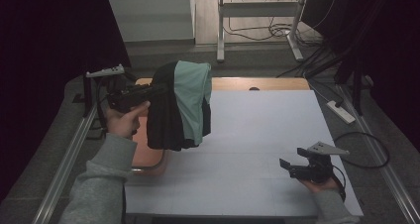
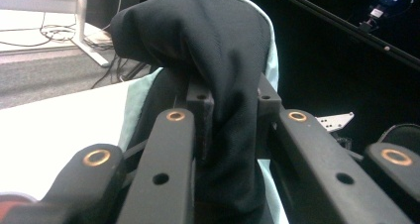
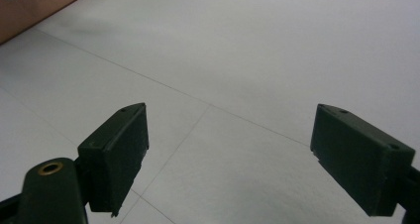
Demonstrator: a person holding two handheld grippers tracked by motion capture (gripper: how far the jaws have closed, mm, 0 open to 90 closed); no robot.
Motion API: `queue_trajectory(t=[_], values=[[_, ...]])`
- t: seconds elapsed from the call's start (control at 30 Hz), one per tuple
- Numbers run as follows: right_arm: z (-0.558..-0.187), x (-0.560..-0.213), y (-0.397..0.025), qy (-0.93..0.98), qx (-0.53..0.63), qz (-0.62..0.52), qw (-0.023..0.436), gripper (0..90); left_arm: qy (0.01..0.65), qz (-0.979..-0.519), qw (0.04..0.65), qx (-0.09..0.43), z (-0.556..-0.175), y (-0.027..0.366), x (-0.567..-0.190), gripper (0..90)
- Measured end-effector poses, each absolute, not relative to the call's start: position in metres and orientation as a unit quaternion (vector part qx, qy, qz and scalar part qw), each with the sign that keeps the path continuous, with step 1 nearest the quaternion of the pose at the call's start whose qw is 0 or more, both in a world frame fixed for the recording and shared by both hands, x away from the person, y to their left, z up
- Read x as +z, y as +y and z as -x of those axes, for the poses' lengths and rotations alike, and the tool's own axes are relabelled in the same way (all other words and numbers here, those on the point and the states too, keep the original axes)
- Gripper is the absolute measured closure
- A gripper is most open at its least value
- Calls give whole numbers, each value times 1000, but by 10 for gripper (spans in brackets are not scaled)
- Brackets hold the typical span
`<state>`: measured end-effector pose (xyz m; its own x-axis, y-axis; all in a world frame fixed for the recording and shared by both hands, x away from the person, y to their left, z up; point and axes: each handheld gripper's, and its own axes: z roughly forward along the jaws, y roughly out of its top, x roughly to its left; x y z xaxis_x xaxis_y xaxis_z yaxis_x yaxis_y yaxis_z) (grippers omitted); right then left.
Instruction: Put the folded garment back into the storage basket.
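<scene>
High view: left gripper (image 1: 159,90) holds a black-and-mint garment (image 1: 181,105) aloft at upper left of centre, hanging limp above the desk (image 1: 257,135); right gripper (image 1: 289,165) low at lower right. Left gripper view: fingers (image 2: 200,110) pinched on a fabric fold (image 2: 218,60). Soft, light, likely to slip; grip a hem or corner next. Right gripper view: fingers (image 3: 116,152) wide apart, holding nothing.

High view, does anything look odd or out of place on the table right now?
Nothing looks damaged or spilled. The garment, black and mint green, hangs bunched from the left claw above the table's left edge rather than lying flat. The right claw sits open and holds nothing, low over the white surface.
</scene>
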<state>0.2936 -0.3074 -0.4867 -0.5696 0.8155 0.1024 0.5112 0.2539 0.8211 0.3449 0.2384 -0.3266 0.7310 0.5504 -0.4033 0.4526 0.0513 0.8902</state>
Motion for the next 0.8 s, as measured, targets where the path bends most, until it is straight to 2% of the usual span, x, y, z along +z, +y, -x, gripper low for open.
queue_trajectory(t=[0.8], values=[[-294,-487,-307,772,431,-432,176,155,375,-667,640,63,-331,271,-311,763]])
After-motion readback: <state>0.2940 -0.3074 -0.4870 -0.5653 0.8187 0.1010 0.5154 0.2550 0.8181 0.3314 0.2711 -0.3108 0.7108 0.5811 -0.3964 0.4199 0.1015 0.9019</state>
